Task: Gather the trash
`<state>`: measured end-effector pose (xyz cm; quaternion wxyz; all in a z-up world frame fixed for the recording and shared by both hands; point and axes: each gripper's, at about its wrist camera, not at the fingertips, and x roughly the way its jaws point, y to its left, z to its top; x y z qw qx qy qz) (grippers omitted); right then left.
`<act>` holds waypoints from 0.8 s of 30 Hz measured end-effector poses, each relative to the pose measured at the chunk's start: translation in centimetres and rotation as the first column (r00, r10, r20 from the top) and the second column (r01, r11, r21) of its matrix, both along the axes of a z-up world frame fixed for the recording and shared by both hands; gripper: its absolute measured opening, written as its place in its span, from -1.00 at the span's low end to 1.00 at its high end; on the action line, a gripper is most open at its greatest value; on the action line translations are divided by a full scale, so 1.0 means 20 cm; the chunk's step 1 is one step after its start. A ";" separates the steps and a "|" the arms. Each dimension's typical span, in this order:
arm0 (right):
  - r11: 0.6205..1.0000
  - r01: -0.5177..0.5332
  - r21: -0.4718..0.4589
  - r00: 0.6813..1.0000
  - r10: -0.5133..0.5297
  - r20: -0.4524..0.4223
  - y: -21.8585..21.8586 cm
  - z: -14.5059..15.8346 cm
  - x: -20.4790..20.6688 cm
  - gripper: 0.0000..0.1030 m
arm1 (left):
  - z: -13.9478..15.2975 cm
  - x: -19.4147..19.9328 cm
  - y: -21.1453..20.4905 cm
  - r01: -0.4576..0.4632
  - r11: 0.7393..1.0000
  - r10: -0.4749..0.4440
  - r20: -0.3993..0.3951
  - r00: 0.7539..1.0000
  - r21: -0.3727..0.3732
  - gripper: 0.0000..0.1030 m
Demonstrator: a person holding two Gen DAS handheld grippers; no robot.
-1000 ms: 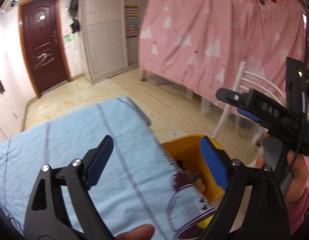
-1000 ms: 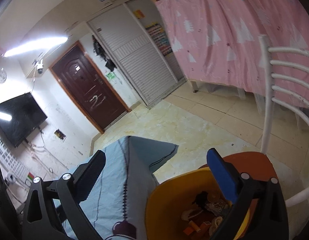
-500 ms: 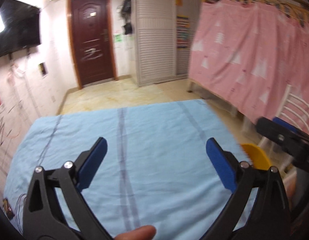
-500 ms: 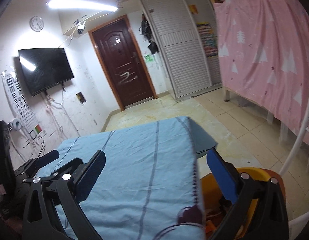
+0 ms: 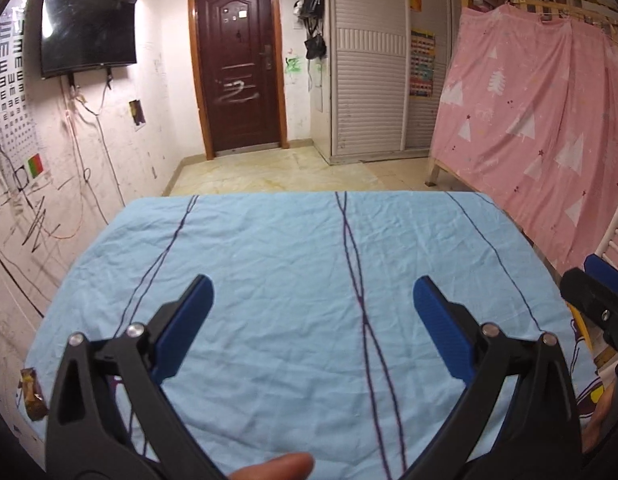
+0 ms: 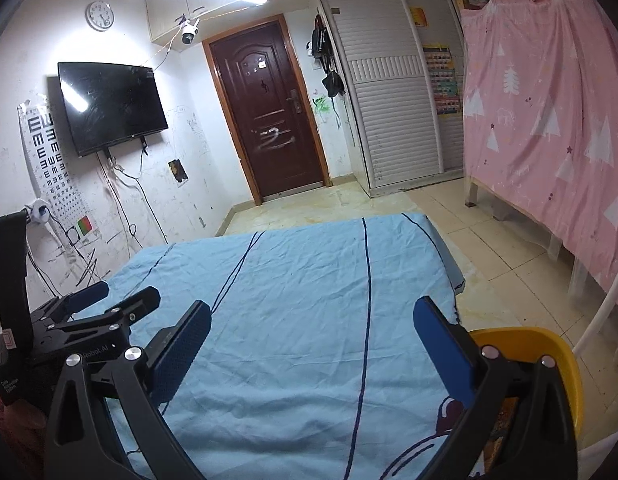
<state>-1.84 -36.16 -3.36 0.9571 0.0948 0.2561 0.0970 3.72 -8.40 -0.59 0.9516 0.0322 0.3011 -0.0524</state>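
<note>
Left wrist view: the left gripper hangs over the blue sheet on the desk, its jaws just opened wide, nothing between them. A brown wrapper lies at the sheet's left edge.

Right wrist view: the right gripper is spread wide and empty over the sheet; the yellow bin sits just beyond the sheet's right edge.

A yellow bin is seen at the right edge of the blue-clothed table, its rounded rim upright and partly hidden; brownish scraps can be made out inside. A crumpled brown wrapper is left lying at the table's left edge
</note>
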 end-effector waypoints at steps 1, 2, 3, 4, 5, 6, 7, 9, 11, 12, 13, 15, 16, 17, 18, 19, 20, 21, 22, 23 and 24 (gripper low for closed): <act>1.000 -0.002 -0.003 1.000 0.002 -0.003 0.01 0.00 0.01 0.83 | -0.01 0.00 0.01 -0.006 1.000 0.006 -0.002 1.000 0.000 0.87; 1.000 -0.004 -0.007 1.000 0.004 -0.005 0.02 -0.01 0.01 0.83 | -0.02 0.01 0.02 -0.013 1.000 0.013 -0.005 1.000 0.001 0.87; 1.000 -0.007 -0.010 1.000 0.007 -0.005 0.03 -0.02 0.02 0.83 | -0.03 0.01 0.03 -0.016 1.000 0.016 -0.007 1.000 0.000 0.87; 1.000 -0.008 -0.015 1.000 0.008 -0.007 0.03 -0.02 0.02 0.83 | -0.03 0.01 0.04 -0.018 1.000 0.018 -0.010 1.000 -0.002 0.87; 1.000 -0.001 -0.021 1.000 0.001 -0.003 0.04 -0.02 0.02 0.83 | -0.04 0.02 0.04 -0.020 1.000 0.020 -0.014 1.000 -0.005 0.87; 1.000 0.002 -0.025 1.000 -0.002 0.003 0.02 -0.03 0.01 0.83 | -0.05 0.02 0.05 -0.022 1.000 0.022 -0.017 1.000 -0.006 0.87; 1.000 0.001 -0.028 1.000 -0.001 0.006 0.02 -0.03 0.02 0.83 | -0.06 0.03 0.05 -0.023 1.000 0.023 -0.021 1.000 -0.008 0.87; 0.999 0.000 -0.038 1.000 0.000 0.007 0.03 -0.03 0.01 0.83 | -0.06 0.04 0.06 -0.024 1.000 0.024 -0.029 0.999 -0.017 0.87; 0.999 -0.001 -0.046 1.000 0.001 0.009 0.04 -0.04 0.01 0.83 | -0.06 0.03 0.06 -0.025 0.999 0.025 -0.027 0.999 -0.023 0.87; 0.999 -0.001 -0.048 1.000 0.001 0.010 0.04 -0.04 0.01 0.83 | -0.07 0.03 0.07 -0.025 0.999 0.024 -0.026 0.999 -0.025 0.87; 0.999 -0.001 -0.049 1.000 0.002 0.010 0.05 -0.04 0.01 0.83 | -0.07 0.03 0.07 -0.024 0.999 0.023 -0.026 0.999 -0.025 0.87; 0.999 -0.001 -0.050 1.000 0.001 0.007 0.05 -0.05 0.01 0.83 | -0.07 0.03 0.07 -0.020 0.999 0.020 -0.027 0.999 -0.025 0.87; 0.999 0.002 -0.050 1.000 -0.001 0.007 0.05 -0.05 0.01 0.83 | -0.07 0.03 0.07 -0.019 1.000 0.018 -0.028 0.999 -0.024 0.87; 0.999 0.002 -0.050 1.000 -0.001 0.007 0.06 -0.05 0.01 0.83 | -0.07 0.03 0.07 -0.018 1.000 0.017 -0.029 0.999 -0.025 0.87; 0.999 0.000 -0.050 1.000 0.000 0.005 0.06 -0.05 0.01 0.83 | -0.07 0.03 0.07 -0.017 1.000 0.016 -0.030 0.999 -0.025 0.87; 0.999 -0.001 -0.049 1.000 0.001 0.005 0.06 -0.05 0.01 0.83 | -0.08 0.03 0.07 -0.018 1.000 0.017 -0.030 0.999 -0.025 0.87; 0.999 -0.001 -0.049 1.000 0.001 0.004 0.06 -0.05 0.01 0.83 | -0.08 0.03 0.07 -0.018 1.000 0.017 -0.030 0.999 -0.025 0.87; 0.999 -0.002 -0.049 1.000 0.002 0.003 0.06 -0.05 0.01 0.83 | -0.07 0.03 0.07 -0.016 1.000 0.015 -0.030 0.999 -0.025 0.87; 0.999 -0.001 -0.049 1.000 0.001 0.004 0.06 -0.05 0.01 0.83 | -0.08 0.03 0.07 -0.017 1.000 0.016 -0.031 0.999 -0.025 0.87; 0.999 -0.001 -0.049 1.000 0.001 0.004 0.06 -0.05 0.01 0.83 | -0.08 0.03 0.07 -0.018 1.000 0.017 -0.030 0.999 -0.025 0.87; 0.999 -0.003 -0.050 1.000 0.003 0.003 0.06 -0.05 0.01 0.83 | -0.07 0.03 0.07 -0.018 1.000 0.017 -0.029 0.999 -0.026 0.87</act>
